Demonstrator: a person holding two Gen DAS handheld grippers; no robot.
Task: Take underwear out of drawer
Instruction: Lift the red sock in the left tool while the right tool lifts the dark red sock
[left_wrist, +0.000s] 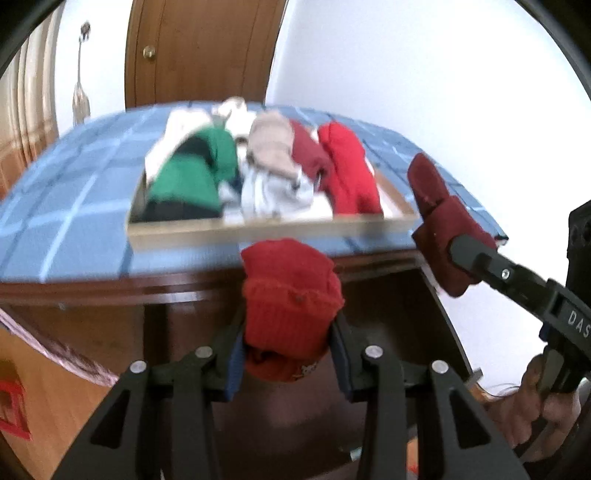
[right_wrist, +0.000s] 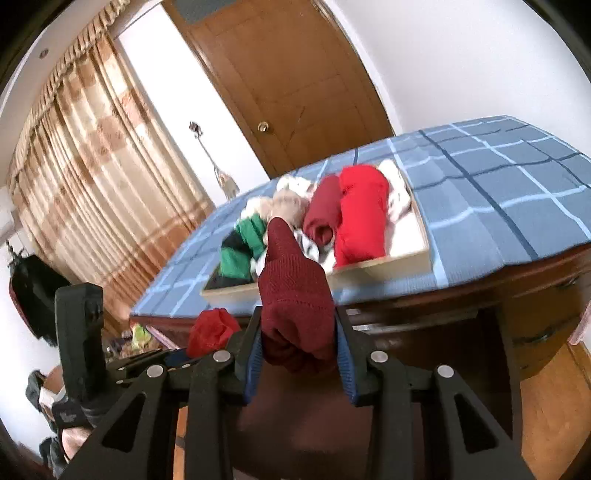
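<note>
Right wrist: checked blue cloth (right_wrist: 498, 192) covers table (right_wrist: 535, 291).

Drawer (left_wrist: 273, 230) contents smeared w/ blur; dark-red roll (right_wrist: 295, 295) hides the drawer's middle; right hand (left_wrist: 532, 402) cut off by edge.

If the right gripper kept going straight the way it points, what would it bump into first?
Probably the drawer on the blue cloth. The right gripper, shut on a maroon roll, aims toward its near wall and the rolled clothes inside, though depth is hard to judge.
</note>
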